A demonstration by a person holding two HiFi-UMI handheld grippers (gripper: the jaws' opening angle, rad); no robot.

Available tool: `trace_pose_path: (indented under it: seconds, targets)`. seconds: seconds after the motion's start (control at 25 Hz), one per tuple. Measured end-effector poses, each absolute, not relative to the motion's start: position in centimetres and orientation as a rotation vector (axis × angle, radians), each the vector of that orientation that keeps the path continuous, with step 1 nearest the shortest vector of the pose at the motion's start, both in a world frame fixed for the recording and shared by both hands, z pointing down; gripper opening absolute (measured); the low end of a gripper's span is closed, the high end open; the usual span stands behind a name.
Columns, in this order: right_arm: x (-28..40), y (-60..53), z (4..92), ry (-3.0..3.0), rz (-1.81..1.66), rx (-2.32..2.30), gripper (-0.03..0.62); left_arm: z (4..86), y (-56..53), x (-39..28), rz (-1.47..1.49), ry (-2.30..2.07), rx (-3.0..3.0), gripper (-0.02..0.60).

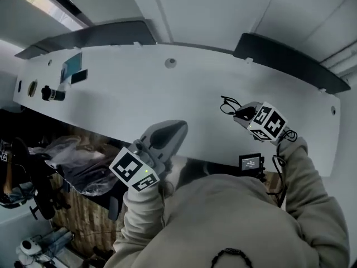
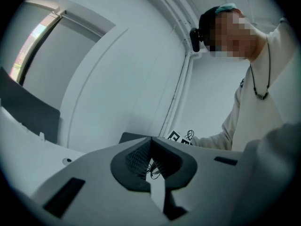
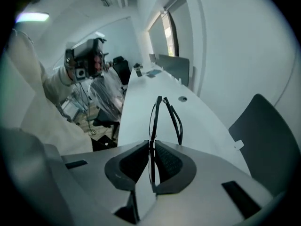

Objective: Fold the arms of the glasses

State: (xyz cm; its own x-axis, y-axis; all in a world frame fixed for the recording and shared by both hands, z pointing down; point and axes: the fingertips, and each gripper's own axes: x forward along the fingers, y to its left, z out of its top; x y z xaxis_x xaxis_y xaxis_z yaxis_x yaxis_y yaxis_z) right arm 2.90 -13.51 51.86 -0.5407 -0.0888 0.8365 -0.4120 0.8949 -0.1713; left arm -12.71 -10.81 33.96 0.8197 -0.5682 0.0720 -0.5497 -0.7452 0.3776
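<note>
Office: long desk (image 1: 167,94) w/ partitions (image 1: 284,57)

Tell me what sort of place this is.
Most likely an office or lab workroom: a long white desk with a round cable hole and dark divider panels standing along its far edge.

Head view: from the person's (image 1: 240,222) head, steeply down on the desk (image 1: 167,88).
Left gripper view: close behind its jaws, about level, facing the person.
Right gripper view: close behind its jaws, angled down along the desk.
Shared: desk, person.
</note>
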Motion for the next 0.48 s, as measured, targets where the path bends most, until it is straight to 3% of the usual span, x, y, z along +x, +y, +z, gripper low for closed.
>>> trace_pose_path:
  seconds: [0.48]
  targets:
    - [2.0, -14.6, 72.0, -1.709, 0.107, 0.146, 0.054, 38.3, -6.9, -22.0, -0.081, -1.097, 2.407, 0.005]
